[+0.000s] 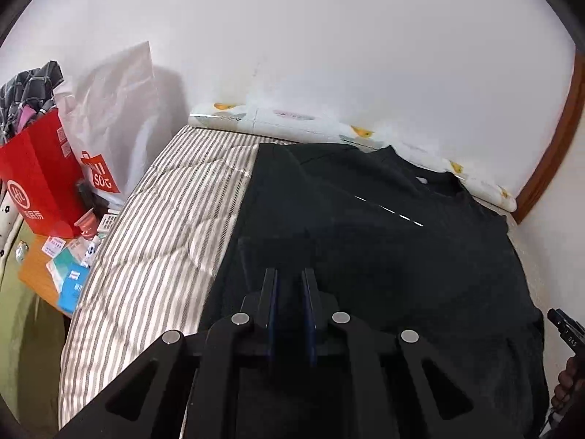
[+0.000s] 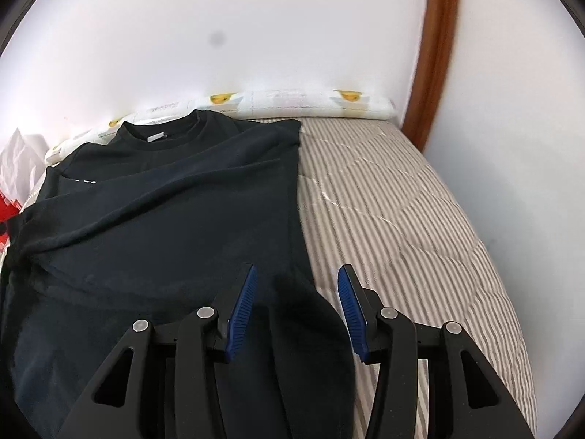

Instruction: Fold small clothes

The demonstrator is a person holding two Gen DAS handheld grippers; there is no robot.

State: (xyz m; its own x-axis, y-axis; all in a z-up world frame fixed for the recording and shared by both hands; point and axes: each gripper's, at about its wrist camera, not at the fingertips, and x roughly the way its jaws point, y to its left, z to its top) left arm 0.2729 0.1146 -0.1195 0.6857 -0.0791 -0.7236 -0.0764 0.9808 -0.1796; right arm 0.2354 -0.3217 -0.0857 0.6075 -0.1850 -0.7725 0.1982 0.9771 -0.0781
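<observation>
A black T-shirt (image 1: 384, 241) lies on a striped bed, its collar toward the wall and both sides folded inward. It also shows in the right wrist view (image 2: 164, 219). My left gripper (image 1: 290, 274) hovers over the shirt's lower part with its blue pads nearly together; a dark fold seems to lie between them, but I cannot tell whether it is gripped. My right gripper (image 2: 296, 281) is open above the shirt's right folded edge near the hem, with nothing between its blue pads (image 2: 241, 307). Part of the right gripper and the hand holding it shows at the left view's right edge (image 1: 566, 333).
The striped quilt (image 2: 402, 212) covers the bed. A white printed pillow (image 2: 292, 102) lies along the wall. A red bag (image 1: 40, 175), a white plastic bag (image 1: 113, 109) and small boxes crowd a side table (image 1: 36, 270) left of the bed. A wooden door frame (image 2: 435, 55) stands right.
</observation>
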